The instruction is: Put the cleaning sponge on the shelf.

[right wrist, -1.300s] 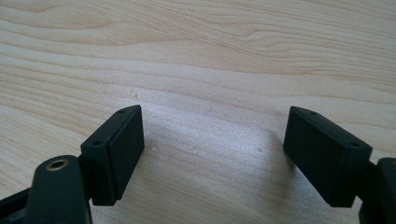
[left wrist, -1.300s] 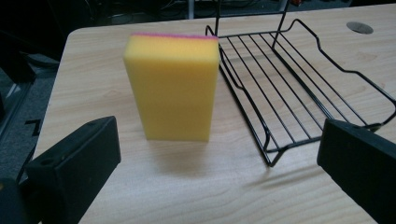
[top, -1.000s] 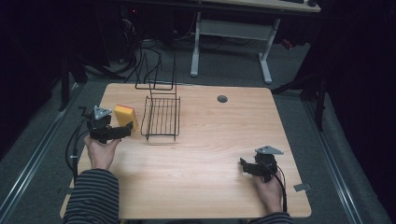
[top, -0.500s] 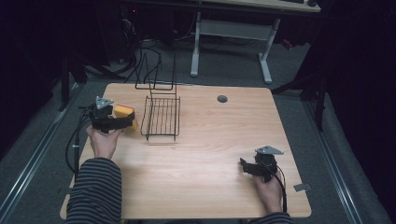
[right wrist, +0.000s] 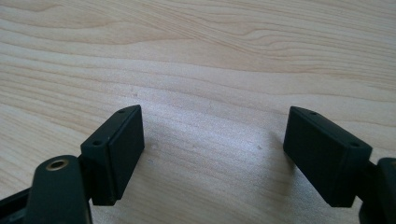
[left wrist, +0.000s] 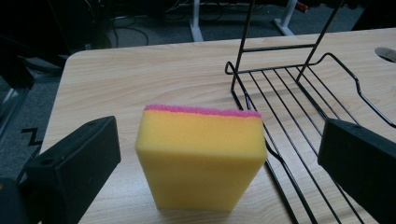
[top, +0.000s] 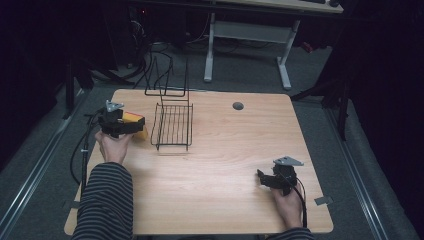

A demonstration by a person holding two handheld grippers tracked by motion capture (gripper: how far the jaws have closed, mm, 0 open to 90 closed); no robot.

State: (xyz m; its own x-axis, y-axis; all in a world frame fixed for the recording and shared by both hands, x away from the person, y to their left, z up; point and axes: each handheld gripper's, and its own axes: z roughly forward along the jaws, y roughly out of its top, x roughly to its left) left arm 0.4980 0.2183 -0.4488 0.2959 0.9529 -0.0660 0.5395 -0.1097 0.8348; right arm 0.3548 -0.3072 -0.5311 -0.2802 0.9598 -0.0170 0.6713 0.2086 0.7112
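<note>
A yellow sponge (left wrist: pixel 201 158) with a pink scouring layer on its far side stands on the wooden table (top: pixel 225 150), just left of a black wire rack (left wrist: pixel 299 98). My left gripper (left wrist: pixel 219 128) is open, one jaw on each side of the sponge with a gap to each. In the high view the left gripper (top: pixel 136 125) reaches over the sponge (top: pixel 134 117) at the table's left, beside the rack (top: pixel 172 125). My right gripper (top: pixel 262 177) rests near the front right, its jaws pointing left. In its own view the right gripper (right wrist: pixel 212 126) is open over bare wood.
The rack has an upright wire frame (top: pixel 167 75) at its far end. A round cable hole (top: pixel 238 106) sits near the table's far edge. A desk frame (top: pixel 250 45) and cables (top: pixel 145 65) stand on the floor beyond. A cable (top: pixel 82 150) trails off the left edge.
My left gripper moved away from the person and up to the sponge, so its open jaws now straddle it. The right gripper stayed put.
</note>
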